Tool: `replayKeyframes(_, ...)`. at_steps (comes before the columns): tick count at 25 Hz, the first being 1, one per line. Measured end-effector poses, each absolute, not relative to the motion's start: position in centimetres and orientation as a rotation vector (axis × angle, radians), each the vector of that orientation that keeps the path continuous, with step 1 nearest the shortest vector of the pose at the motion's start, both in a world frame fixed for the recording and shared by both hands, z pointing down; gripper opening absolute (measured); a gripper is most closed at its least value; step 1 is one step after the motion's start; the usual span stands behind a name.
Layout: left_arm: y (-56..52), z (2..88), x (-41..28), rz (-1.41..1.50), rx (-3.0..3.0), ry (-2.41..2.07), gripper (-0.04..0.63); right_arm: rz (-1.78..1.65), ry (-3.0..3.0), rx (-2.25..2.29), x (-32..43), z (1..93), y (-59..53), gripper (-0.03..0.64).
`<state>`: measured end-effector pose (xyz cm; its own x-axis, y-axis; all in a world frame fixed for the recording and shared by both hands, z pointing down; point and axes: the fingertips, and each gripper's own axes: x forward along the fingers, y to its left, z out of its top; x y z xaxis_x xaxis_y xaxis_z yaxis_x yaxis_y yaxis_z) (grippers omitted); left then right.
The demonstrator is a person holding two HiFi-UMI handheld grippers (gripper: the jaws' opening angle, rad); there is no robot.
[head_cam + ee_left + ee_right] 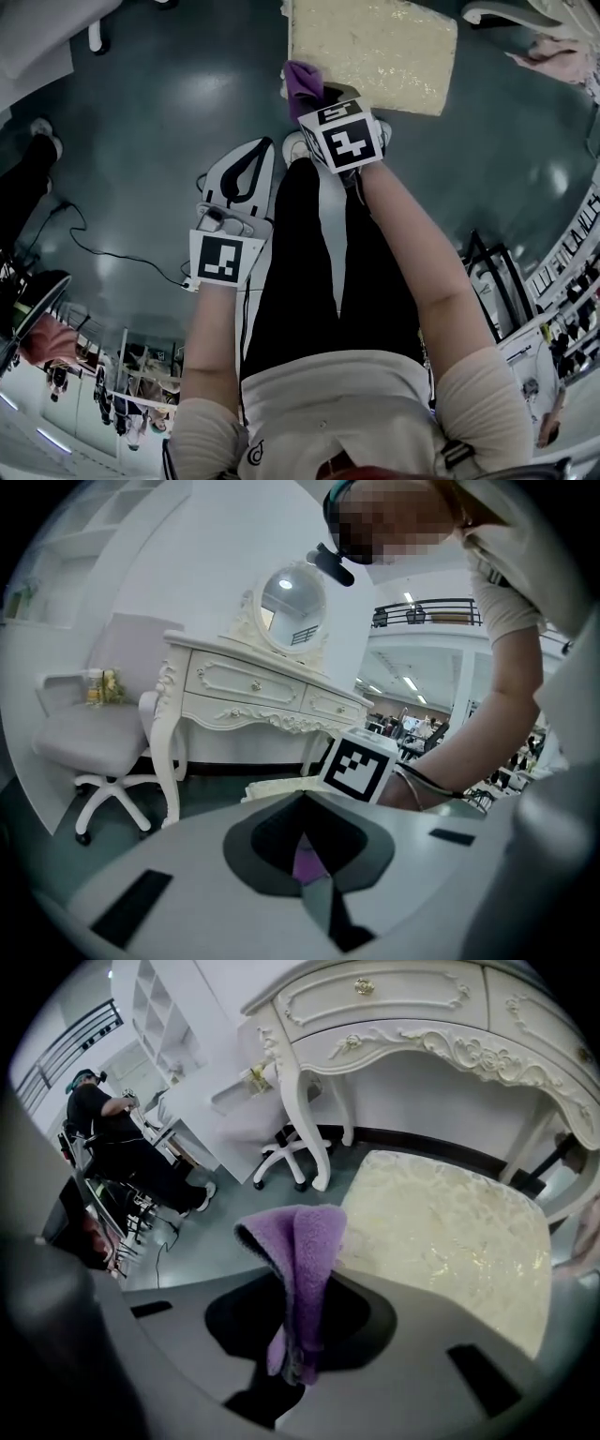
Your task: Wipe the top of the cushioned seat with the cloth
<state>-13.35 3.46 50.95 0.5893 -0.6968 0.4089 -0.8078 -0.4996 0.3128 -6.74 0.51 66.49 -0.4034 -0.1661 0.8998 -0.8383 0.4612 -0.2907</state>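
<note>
I am pinching a folded purple fleece cloth (pixel 305 1260) in the right gripper (pixel 292 1372), its soft free end standing up just short of the near edge of the square cream cushioned seat (pixel 450 1232), seemingly poised to meet that brocade-patterned, faintly glinting top. The left gripper (pixel 262 145) is hanging by my legs, jaws together on nothing.

No legible text is showing anywhere; the left gripper (pixel 262 143) and right gripper (pixel 311 94) cubes are carrying only black-and-white square patterns.
</note>
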Motion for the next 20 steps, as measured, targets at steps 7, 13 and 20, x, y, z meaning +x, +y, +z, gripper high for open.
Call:
replayKeyframes(7, 2.9, 52.0, -13.7, 0.327, 2.328, -1.204, 0.014, 0.996, -1.828, 0.848, -7.3, 68.5, -0.2, 0.078)
replayKeyframes(13, 2.6, 51.7, -11.5, 0.303, 2.331, -1.205, 0.014, 0.989, -1.835, 0.841, -4.8, 68.5, -0.3, 0.078)
replayKeyframes(20, 2.3, 52.1, -6.8, 0.291, 2.325, -1.201, 0.014, 1.019, -1.821, 0.859, -0.3, 68.6, -0.2, 0.078)
